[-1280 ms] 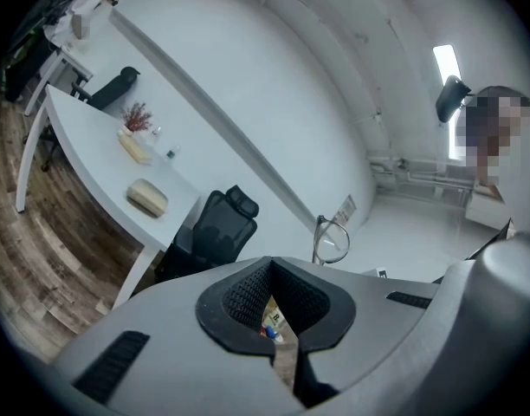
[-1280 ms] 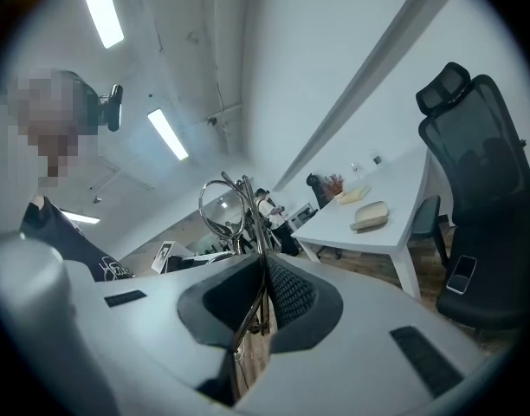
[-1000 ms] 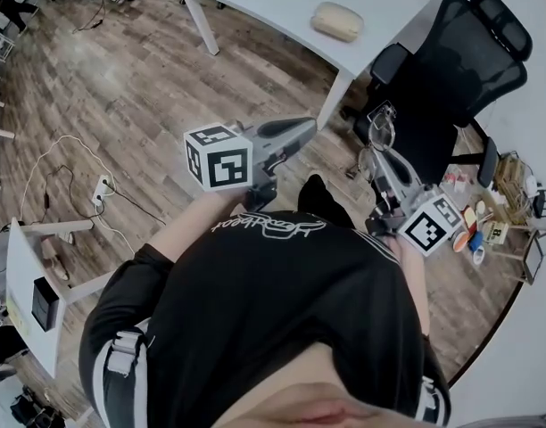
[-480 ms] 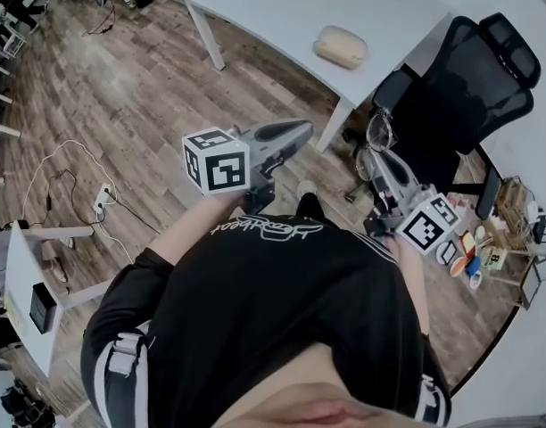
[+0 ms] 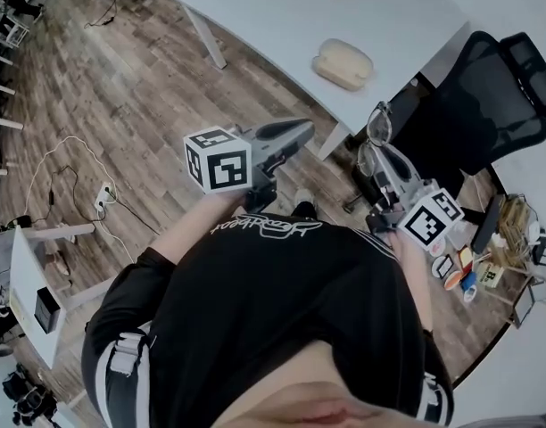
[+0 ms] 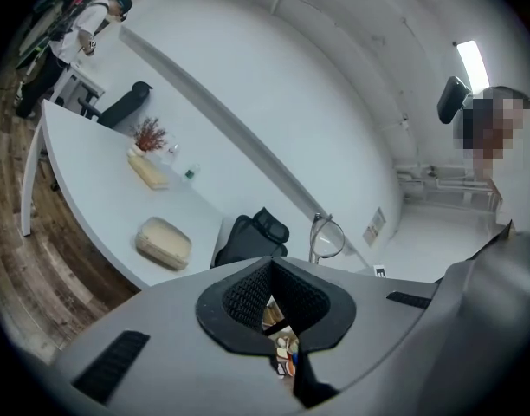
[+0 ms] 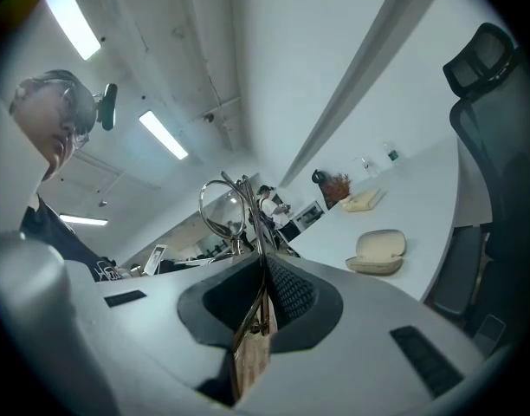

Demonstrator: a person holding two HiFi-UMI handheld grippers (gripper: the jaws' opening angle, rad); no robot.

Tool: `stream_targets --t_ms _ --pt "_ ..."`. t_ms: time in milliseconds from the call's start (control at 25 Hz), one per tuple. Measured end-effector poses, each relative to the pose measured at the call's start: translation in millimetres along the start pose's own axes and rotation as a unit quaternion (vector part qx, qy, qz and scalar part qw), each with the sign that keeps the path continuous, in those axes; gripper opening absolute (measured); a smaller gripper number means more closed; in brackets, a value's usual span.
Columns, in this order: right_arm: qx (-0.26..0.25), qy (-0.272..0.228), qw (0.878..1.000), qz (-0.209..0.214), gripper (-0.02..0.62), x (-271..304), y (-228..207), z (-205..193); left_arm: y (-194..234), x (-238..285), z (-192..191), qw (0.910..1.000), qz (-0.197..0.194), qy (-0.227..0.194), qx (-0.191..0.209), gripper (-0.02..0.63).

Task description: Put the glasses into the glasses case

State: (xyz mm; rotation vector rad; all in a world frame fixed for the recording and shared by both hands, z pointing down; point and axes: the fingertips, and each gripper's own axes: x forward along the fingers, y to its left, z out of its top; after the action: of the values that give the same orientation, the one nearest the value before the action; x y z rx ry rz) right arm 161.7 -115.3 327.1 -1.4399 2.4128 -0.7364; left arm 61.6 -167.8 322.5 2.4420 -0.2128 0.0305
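- The person's black shirt (image 5: pixel 282 310) filled the near part of the head view, at 6 o'clock.
- The left gripper (image 5: pixel 301 132) was held out above the shirt, pointing toward 2 o'clock. In its own view, the left gripper (image 6: pixel 272 274) had its fingers (image 6: pixel 248 293) closed together with only a thin slit between them and nothing in it.
- The right gripper (image 5: pixel 378 156) stood at 3 o'clock of the left one, well apart from it and pointing toward 12 o'clock.
- In its own view, the right gripper (image 7: pixel 261 258) had its fingers (image 7: pixel 287 293) clamped on the glasses (image 7: pixel 223 206). The thin frame ran down between the fingers, and a round lens stood up past the tips.
- In the head view the glasses (image 5: pixel 377 127) were in the air over the wooden floor (image 5: pixel 121 87), just short of the table (image 5: pixel 282 7) edge. They also showed in the left gripper view (image 6: pixel 327 237).
- A black chair (image 5: pixel 487 105) stood at 2 o'clock of the right gripper, beside the table.
- The case (image 5: pixel 343 63) lay on the white table at 11 o'clock of the glasses, apart from them and near the table edge. From the right gripper view the case (image 7: pixel 379 251) looked open, its lid raised. The left gripper view showed it too (image 6: pixel 164 241).
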Motion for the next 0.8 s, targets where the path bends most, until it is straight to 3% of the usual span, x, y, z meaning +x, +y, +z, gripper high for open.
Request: stream_targets --t_ms 800 --pt "0.013 0.048 0.998 0.030 0.026 87 -120 61 101 100 59 0.9988 0.038 -0.004 -0.032 0.006"
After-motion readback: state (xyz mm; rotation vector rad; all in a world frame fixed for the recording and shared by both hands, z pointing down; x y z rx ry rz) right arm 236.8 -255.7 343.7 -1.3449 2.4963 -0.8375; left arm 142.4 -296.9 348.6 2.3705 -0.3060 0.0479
